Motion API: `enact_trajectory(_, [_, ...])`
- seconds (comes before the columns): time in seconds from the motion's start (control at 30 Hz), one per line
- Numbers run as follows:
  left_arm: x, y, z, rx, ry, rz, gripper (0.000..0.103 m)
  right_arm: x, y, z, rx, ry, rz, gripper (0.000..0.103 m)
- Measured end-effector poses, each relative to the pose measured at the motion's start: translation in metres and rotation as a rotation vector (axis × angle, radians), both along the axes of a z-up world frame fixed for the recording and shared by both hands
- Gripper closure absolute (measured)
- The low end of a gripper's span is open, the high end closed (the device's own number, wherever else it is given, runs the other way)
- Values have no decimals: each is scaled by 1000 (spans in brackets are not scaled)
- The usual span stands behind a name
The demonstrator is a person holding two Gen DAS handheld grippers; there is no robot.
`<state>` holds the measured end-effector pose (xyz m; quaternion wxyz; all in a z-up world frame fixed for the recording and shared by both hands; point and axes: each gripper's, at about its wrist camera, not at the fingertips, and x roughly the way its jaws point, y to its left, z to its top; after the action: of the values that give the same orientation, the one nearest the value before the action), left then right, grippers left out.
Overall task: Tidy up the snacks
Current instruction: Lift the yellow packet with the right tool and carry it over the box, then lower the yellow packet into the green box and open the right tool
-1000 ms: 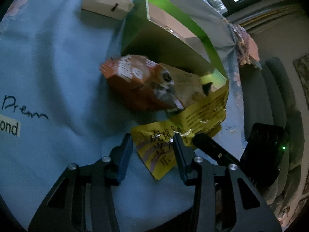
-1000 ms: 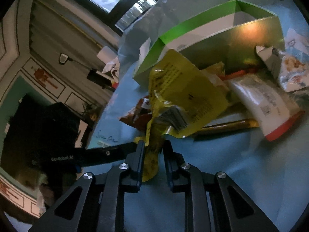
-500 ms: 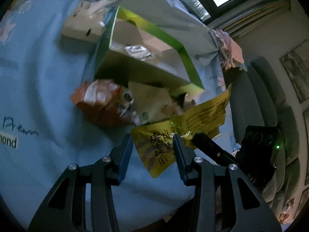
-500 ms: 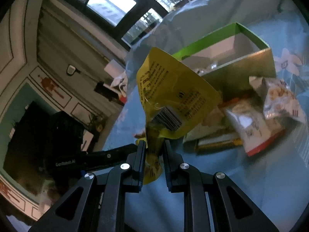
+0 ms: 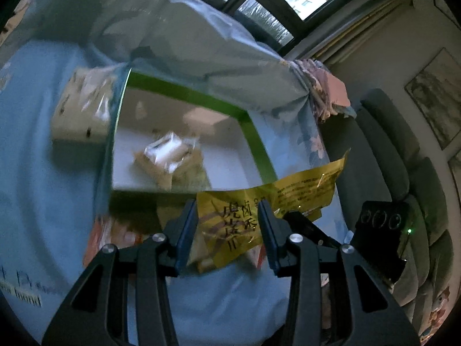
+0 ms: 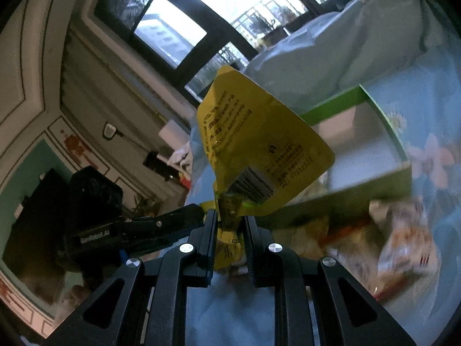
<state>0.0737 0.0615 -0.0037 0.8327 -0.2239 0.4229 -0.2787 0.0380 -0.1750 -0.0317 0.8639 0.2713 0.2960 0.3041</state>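
Sitting on the blue bedsheet (image 5: 43, 173): green box (image 5: 184, 92) holding a clear packet (image 5: 167, 151). Spreading wide, holding nothing: left gripper (image 5: 227, 216). Pinching the yellow snack pouch (image 6: 259, 150) between narrow fingers above the box's near edge: right gripper (image 6: 229, 225).

Glossy yellow foil packet (image 6: 259, 144) — matt blue cloth (image 5: 43, 187)

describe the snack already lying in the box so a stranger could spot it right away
Find the green-rimmed box on the blue floral cloth. On its white floor lies one clear shiny packet with tan contents. It is the only snack inside; the yellow pouch is outside, held up by the right gripper.
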Motion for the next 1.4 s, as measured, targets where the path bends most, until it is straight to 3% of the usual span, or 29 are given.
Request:
enact_trajectory(0.27, [44,-5,3,-3,1,9,62,40,-2,8,-13,-11,-37,84])
enact_trajectory(0.7, [90,-10,-28,-18,76,50,62,93,-7,-13,-39,63,-58,83])
enact_trajectory(1.03, [102,-11,-51,-17,155,70,62,117,-8,-33,-72,165,-78,82])
enact_trajectory(1.4, [102,-8,-54,-21,170,74,62,122,-6,-34,-116,193,-104,82])
